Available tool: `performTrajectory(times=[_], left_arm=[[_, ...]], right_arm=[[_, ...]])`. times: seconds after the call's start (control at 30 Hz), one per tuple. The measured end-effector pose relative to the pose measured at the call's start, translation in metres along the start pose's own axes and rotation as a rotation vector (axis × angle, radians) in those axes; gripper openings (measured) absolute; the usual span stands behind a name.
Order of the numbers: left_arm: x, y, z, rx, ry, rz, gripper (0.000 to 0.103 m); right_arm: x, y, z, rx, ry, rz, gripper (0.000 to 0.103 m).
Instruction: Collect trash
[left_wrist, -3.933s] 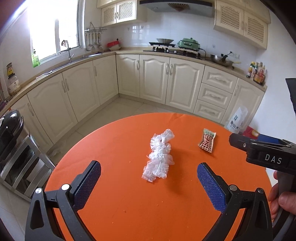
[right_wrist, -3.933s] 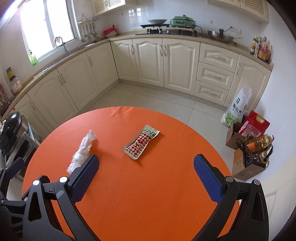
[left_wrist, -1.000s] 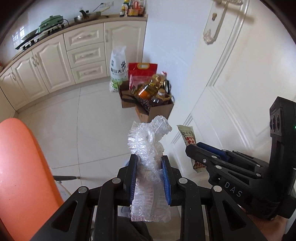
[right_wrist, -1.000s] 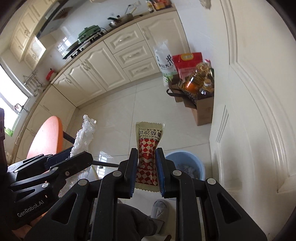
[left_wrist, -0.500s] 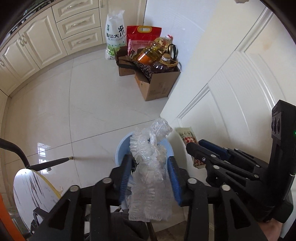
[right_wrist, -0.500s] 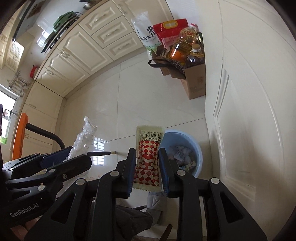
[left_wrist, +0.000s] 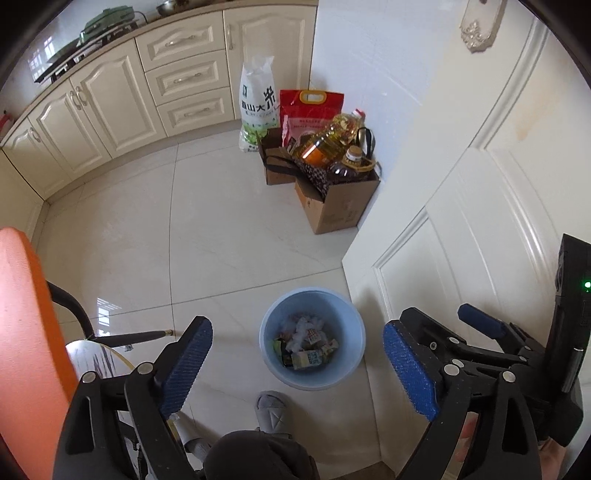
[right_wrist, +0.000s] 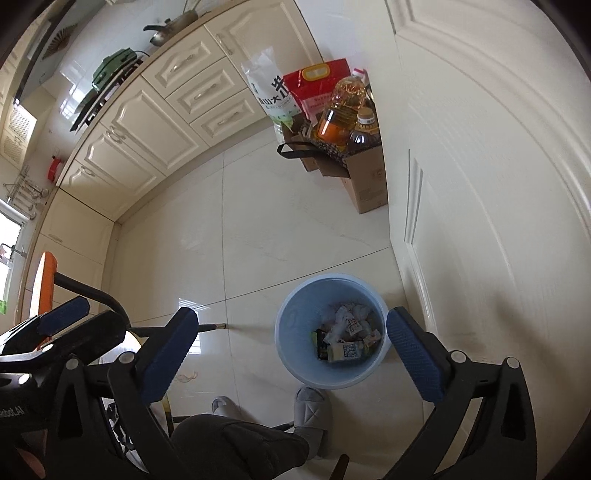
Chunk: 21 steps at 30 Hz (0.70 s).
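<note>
Trash is lying in the blue bin (left_wrist: 312, 373) on the floor, a heap of wrappers, crumpled plastic and a small carton (right_wrist: 345, 350) sitting on its bottom. Both claws are gaping wide with nothing between their blue pads. The left claw (left_wrist: 295, 365) is hanging above the bin, so that the bin's mouth is showing straight between its fingers; the right claw (right_wrist: 291, 354) is hovering over the bin too, with the bin lying toward its right finger. The two claws are sitting side by side, neither clearly nearer the bin. The orange worktop (left_wrist: 22, 332) is lying off to the left, behind the left claw, so any further pickup is probably calling for a swing that way.
</note>
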<state>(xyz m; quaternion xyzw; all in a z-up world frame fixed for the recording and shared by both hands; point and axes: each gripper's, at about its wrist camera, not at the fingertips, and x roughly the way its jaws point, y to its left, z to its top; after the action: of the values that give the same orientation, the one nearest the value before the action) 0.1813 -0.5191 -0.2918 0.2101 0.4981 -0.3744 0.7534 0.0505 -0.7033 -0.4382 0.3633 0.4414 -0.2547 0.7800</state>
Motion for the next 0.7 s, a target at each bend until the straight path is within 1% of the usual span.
performTrajectory(times=[0.03, 0.07, 0.13, 0.23, 0.33, 0.4, 0.5, 0.6, 0.7], left_arm=[[-0.011, -0.001, -0.005, 0.004, -0.018, 0.006, 0.098], [-0.021, -0.002, -0.010, 0.009, -0.036, 0.016, 0.100], [-0.040, -0.003, -0.021, 0.017, -0.073, 0.027, 0.100], [-0.075, 0.003, -0.043, -0.009, -0.133, 0.043, 0.100], [-0.123, 0.016, -0.075, -0.044, -0.230, 0.054, 0.101], [-0.159, 0.026, -0.100, -0.070, -0.305, 0.074, 0.101], [-0.214, 0.043, -0.148, -0.120, -0.414, 0.119, 0.102], [-0.267, 0.056, -0.201, -0.183, -0.516, 0.172, 0.102], [-0.307, 0.067, -0.257, -0.239, -0.591, 0.240, 0.102]], right_arm=[[-0.007, 0.003, 0.000, 0.007, -0.009, 0.006, 0.103], [-0.015, 0.005, -0.001, 0.013, -0.020, 0.011, 0.103], [-0.032, 0.012, -0.001, 0.012, -0.038, 0.020, 0.103], [-0.061, 0.027, -0.004, -0.006, -0.072, 0.020, 0.103], [-0.097, 0.050, -0.007, -0.049, -0.125, 0.038, 0.103], [-0.126, 0.071, -0.012, -0.091, -0.167, 0.050, 0.103], [-0.171, 0.111, -0.025, -0.165, -0.238, 0.077, 0.103], [-0.214, 0.155, -0.046, -0.258, -0.305, 0.118, 0.103], [-0.252, 0.199, -0.073, -0.336, -0.368, 0.158, 0.103]])
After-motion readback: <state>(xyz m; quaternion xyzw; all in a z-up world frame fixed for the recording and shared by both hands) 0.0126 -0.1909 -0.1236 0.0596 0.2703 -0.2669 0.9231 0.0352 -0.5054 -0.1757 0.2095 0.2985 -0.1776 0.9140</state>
